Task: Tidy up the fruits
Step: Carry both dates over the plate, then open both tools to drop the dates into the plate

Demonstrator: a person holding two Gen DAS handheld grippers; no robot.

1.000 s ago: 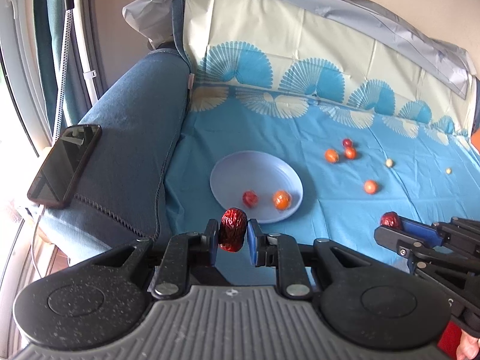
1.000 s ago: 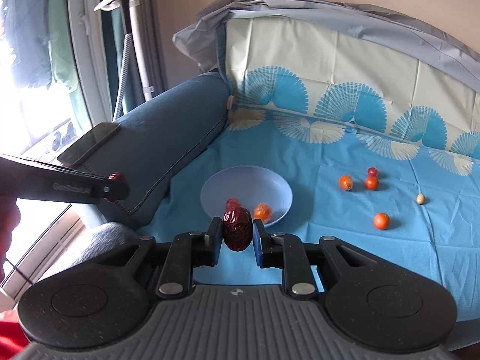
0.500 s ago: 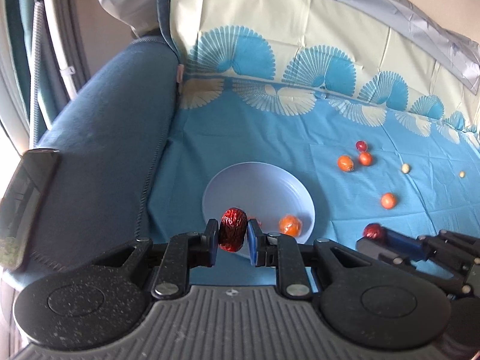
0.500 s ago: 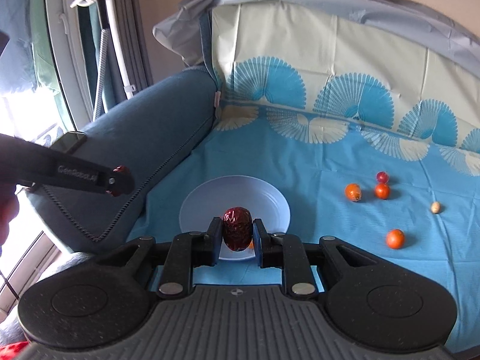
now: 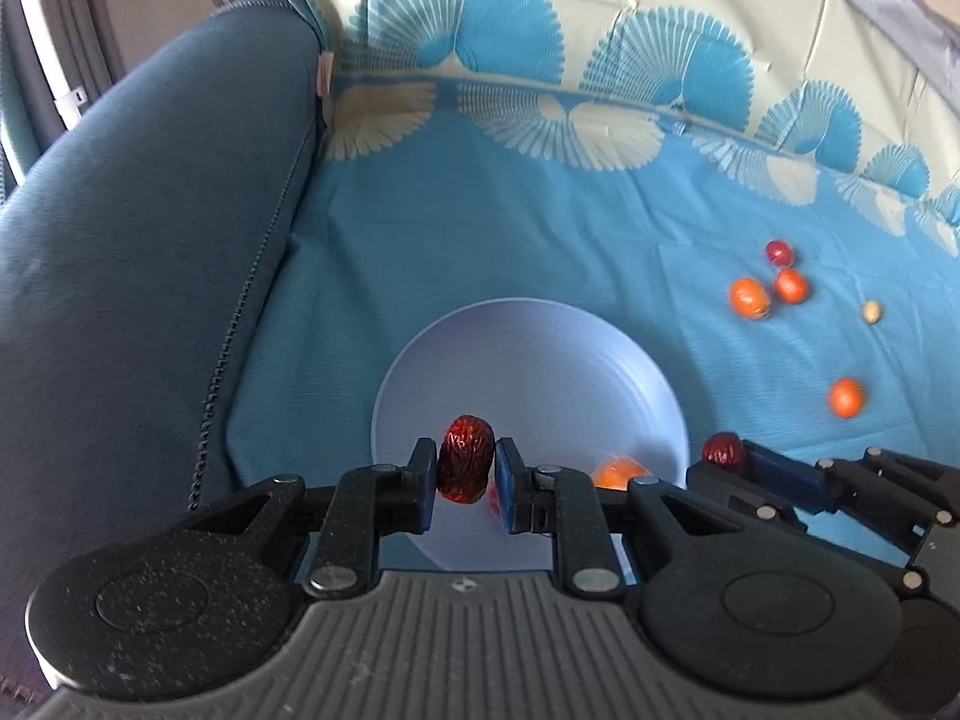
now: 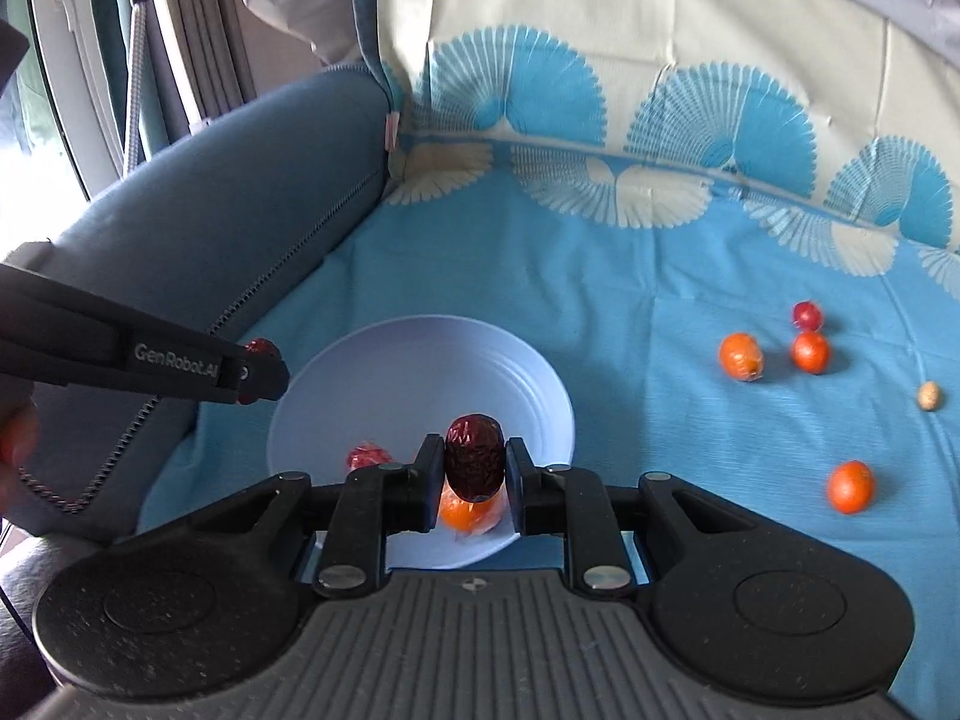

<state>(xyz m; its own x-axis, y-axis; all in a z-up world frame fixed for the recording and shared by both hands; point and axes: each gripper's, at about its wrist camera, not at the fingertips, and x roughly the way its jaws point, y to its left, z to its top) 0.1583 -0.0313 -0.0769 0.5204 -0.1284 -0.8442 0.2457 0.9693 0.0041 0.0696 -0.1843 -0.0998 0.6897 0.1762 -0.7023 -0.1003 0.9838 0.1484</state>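
Note:
A pale blue plate (image 5: 540,354) (image 6: 480,354) lies on the blue sheet and holds an orange fruit (image 5: 618,471) (image 6: 462,513) and a small red fruit (image 6: 367,456). My left gripper (image 5: 466,468) is shut on a dark red date (image 5: 465,465) above the plate's near left edge; it also shows in the right wrist view (image 6: 261,369). My right gripper (image 6: 474,465) is shut on another red date (image 6: 474,456) above the plate's near rim; it shows in the left wrist view (image 5: 723,450).
Loose fruits lie on the sheet to the right: two orange ones (image 6: 741,355) (image 6: 849,485), a red-orange one (image 6: 810,351), a dark red one (image 6: 807,313) and a pale nut (image 6: 930,396). A blue sofa armrest (image 5: 150,240) rises at the left.
Both grippers, each still holding its date, have moved forward and closer over the plate. The plate looks larger and nearer in both views.

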